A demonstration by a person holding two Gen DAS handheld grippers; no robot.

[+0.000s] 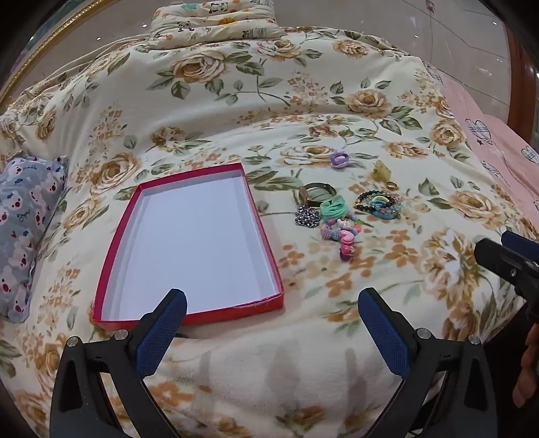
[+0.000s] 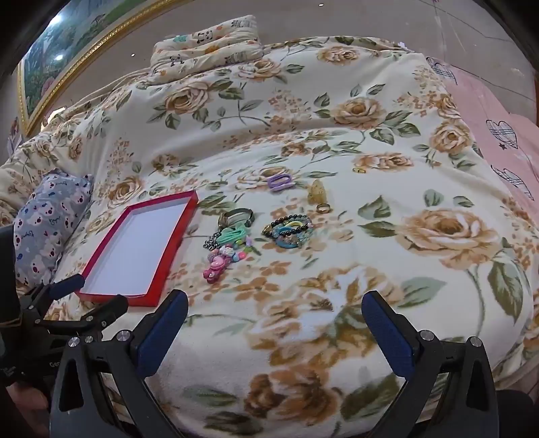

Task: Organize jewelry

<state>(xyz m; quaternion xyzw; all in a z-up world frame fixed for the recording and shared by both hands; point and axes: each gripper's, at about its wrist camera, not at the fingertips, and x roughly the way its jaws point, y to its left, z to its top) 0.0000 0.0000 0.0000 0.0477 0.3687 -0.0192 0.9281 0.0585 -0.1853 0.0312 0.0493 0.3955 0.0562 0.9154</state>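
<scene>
An empty red box (image 1: 111, 256) (image 2: 101, 259) with a white floor lies on the floral blanket. To its right sits a cluster of jewelry: a gold bangle (image 1: 316, 190) (image 2: 235, 215), mint hair ties (image 1: 331, 207) (image 2: 232, 236), a sparkly black piece (image 1: 307, 215), pink and pastel charms (image 1: 345, 237) (image 2: 219, 266), beaded bracelets (image 1: 379, 204) (image 2: 288, 230), a purple clip (image 1: 338, 160) (image 2: 279, 182), a yellow clip (image 1: 380, 171) (image 2: 316, 195) and a gold ring (image 1: 391, 184) (image 2: 324, 208). My left gripper (image 1: 273, 300) hangs open just short of the box's near edge. My right gripper (image 2: 274, 301) is open over bare blanket, well short of the jewelry.
The floral blanket (image 1: 235, 101) covers a bed. A grey patterned pillow (image 1: 23, 229) lies left of the box, a folded panda quilt (image 1: 215, 23) at the far end, pink sheet (image 1: 498, 151) on the right. Another small gold ring (image 2: 359, 170) lies farther out. A framed picture (image 2: 67, 50) hangs far left.
</scene>
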